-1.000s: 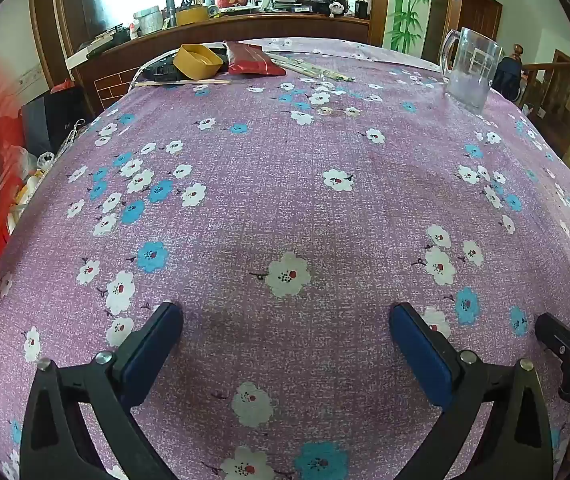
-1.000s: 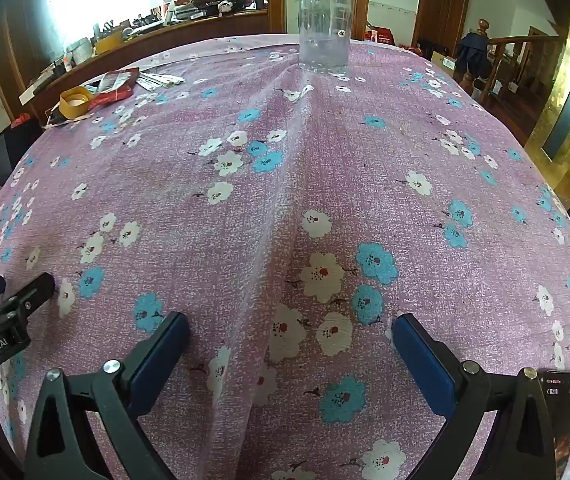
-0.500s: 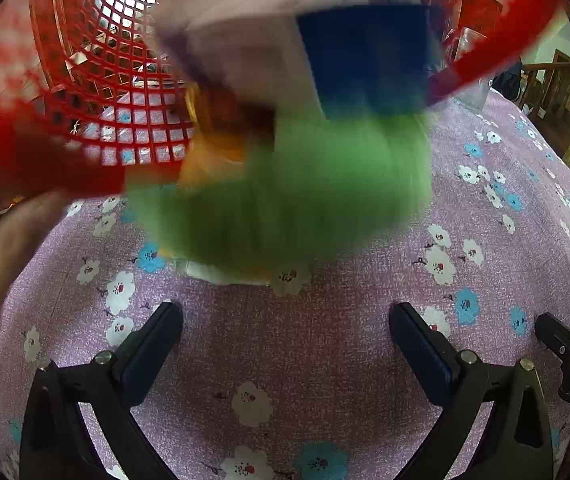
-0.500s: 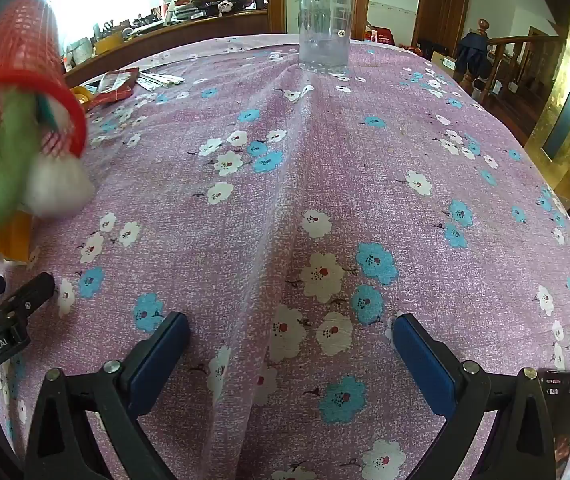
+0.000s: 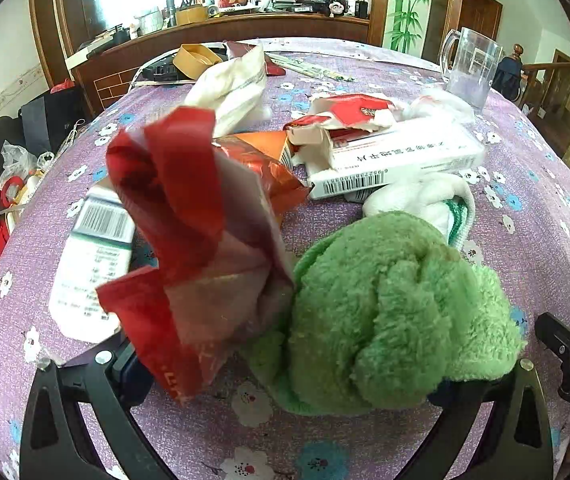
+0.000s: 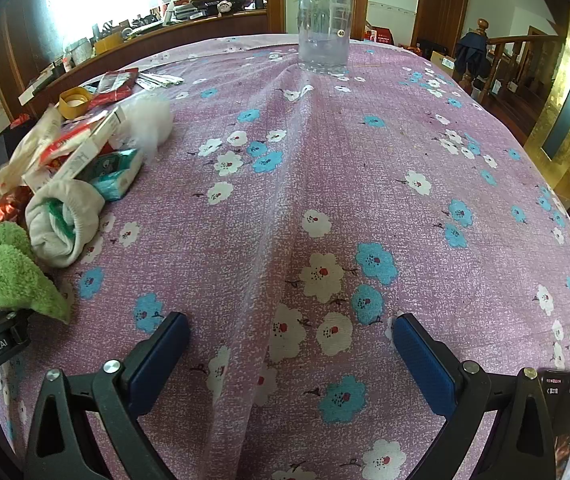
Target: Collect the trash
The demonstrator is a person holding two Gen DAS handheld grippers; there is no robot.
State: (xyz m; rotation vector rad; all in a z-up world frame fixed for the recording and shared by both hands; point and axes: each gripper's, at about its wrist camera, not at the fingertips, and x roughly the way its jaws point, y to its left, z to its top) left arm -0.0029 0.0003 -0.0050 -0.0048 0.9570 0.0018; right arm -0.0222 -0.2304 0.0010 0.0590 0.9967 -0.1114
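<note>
Trash crowds the left wrist view: a green fuzzy cloth (image 5: 397, 320) and a red torn wrapper (image 5: 189, 240) lie right over the left tool (image 5: 285, 376), its jaws spread wide, gripping nothing. Behind sits a white barcoded box (image 5: 393, 160). Only the right wrist view shows the teal tissue pack (image 6: 119, 170); the right tool (image 6: 289, 356) gapes open over bare floral desk (image 6: 405, 140), well apart from the pile.

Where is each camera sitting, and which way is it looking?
Left wrist: sits on the left gripper, looking along the table at the trash pile, green cloth closest; its own fingers show.
Right wrist: sits on the right gripper, facing the flowered tablecloth; its blue-padded fingers show.
Shared: green cloth, rolled white sock, glass mug.
</note>
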